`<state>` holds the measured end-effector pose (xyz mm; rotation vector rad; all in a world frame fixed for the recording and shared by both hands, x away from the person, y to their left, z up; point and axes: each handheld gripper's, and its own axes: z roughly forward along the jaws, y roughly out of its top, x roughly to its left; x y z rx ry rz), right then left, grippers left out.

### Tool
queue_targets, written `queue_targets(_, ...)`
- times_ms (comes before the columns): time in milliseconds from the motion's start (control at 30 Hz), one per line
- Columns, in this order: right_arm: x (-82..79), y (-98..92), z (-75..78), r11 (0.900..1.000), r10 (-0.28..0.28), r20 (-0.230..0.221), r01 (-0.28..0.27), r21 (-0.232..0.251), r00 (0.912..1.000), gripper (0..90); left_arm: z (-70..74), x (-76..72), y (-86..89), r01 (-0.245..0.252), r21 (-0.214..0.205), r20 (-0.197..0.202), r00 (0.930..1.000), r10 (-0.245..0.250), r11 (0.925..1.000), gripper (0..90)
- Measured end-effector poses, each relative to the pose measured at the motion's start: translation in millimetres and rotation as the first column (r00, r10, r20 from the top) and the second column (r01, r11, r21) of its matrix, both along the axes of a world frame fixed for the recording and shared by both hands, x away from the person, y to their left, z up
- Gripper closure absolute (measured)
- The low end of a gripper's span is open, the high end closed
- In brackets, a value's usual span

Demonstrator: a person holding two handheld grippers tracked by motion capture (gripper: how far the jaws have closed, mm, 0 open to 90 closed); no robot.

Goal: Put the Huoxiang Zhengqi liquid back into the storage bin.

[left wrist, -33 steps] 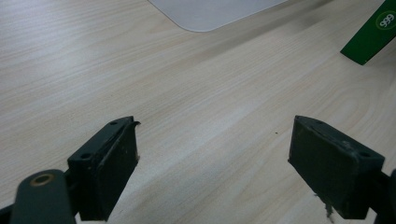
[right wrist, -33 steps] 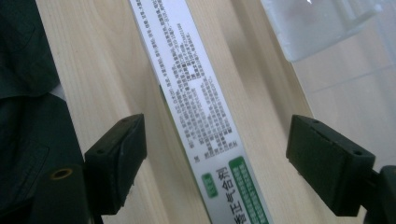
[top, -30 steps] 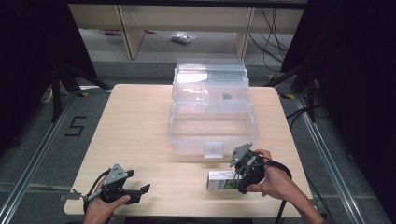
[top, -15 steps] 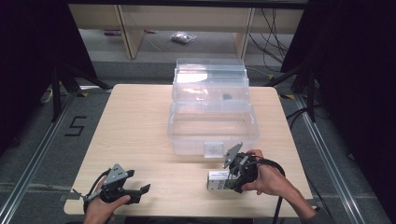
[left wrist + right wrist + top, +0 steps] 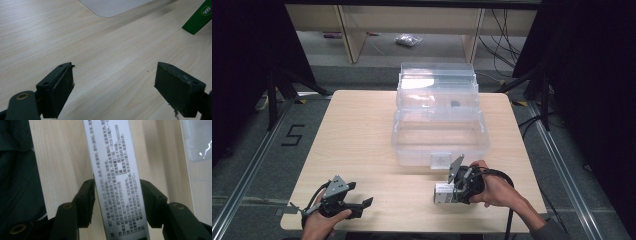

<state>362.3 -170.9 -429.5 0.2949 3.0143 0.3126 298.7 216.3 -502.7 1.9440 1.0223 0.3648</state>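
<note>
The right gripper has just been closing, and its jaws now clamp the small white printed cardboard box lying on the pale wooden table, just in front of the clear plastic storage bin. Over at the near left corner, the left gripper rests with jaws spread wide, nothing between them.

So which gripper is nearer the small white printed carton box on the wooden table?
Right. The right gripper has closed its jaws on the small white printed carton box. The left gripper rests open near the table's opposite front corner, well apart.
</note>
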Motion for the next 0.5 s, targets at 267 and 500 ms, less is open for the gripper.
queue_targets(267,0.4,4.8,0.5,0.9985,0.022,-0.042,-0.024,-0.049,0.9989,61.8,0.1,-0.2,-0.1,-0.002,-0.003,-0.001,1.0,0.002,1.0,14.9)
queue_targets(500,1.9,10.3,2.0,0.9882,0.127,-0.022,-0.129,-0.083,0.9916,64.2,0.2,-0.2,0.1,-0.004,-0.004,-0.002,1.0,0.004,1.0,14.9)
